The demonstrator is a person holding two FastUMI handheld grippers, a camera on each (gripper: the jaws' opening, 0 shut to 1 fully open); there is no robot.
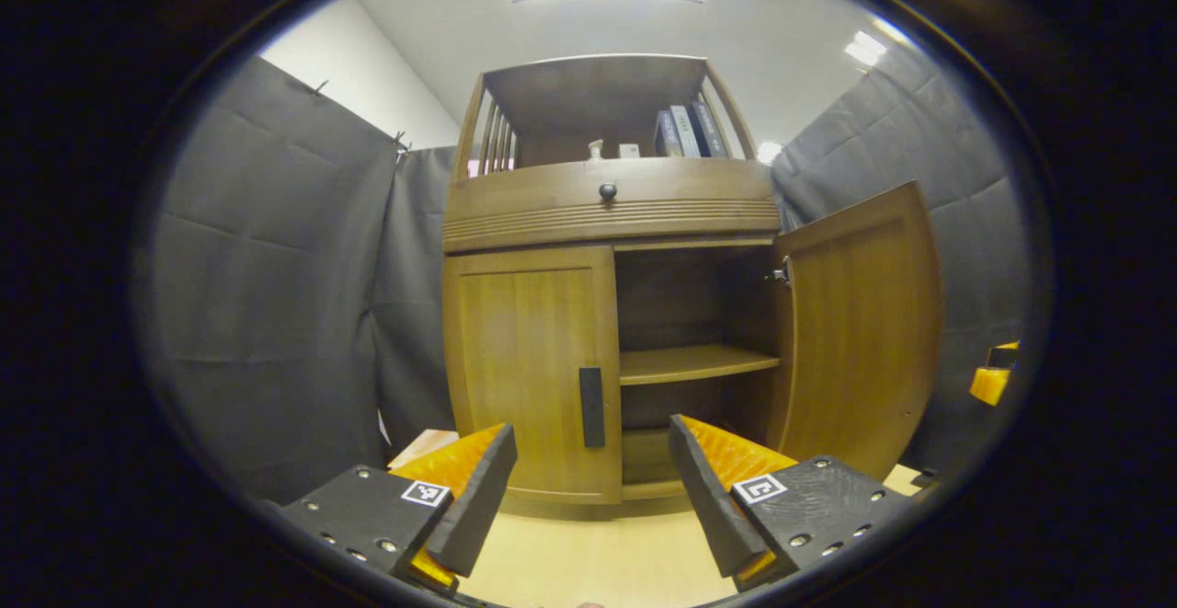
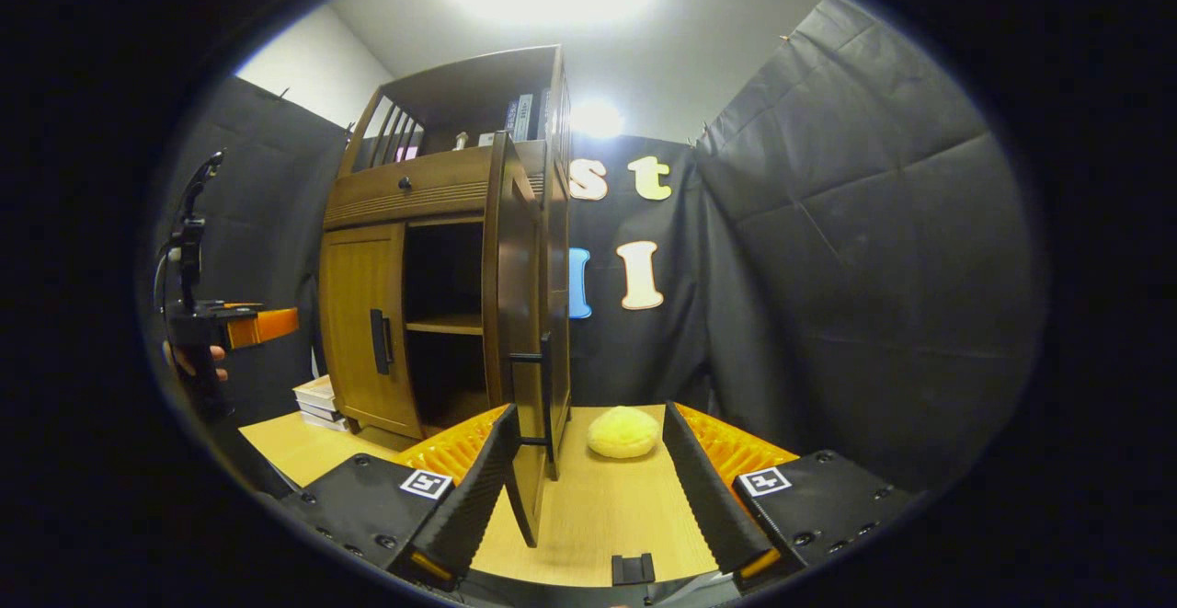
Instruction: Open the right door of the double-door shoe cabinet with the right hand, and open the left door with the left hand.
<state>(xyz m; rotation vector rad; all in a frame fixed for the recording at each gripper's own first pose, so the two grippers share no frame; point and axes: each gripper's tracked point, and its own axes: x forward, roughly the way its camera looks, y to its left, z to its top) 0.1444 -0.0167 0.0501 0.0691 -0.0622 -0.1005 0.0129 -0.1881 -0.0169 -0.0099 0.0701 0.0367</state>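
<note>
The shoe cabinet stands at the back edge of the wooden tabletop. Its right door is swung open and its left door is closed. The left gripper has its fingers wide apart in front of the left door's handle, holding nothing. The right gripper is also wide, with the right door's edge between its fingers but not pressed. A yellow round thing lies near that door.

Your left gripper faces the shoe cabinet with its fingers spread, touching nothing. The left door is closed, its handle ahead. The right door stands swung open.
</note>
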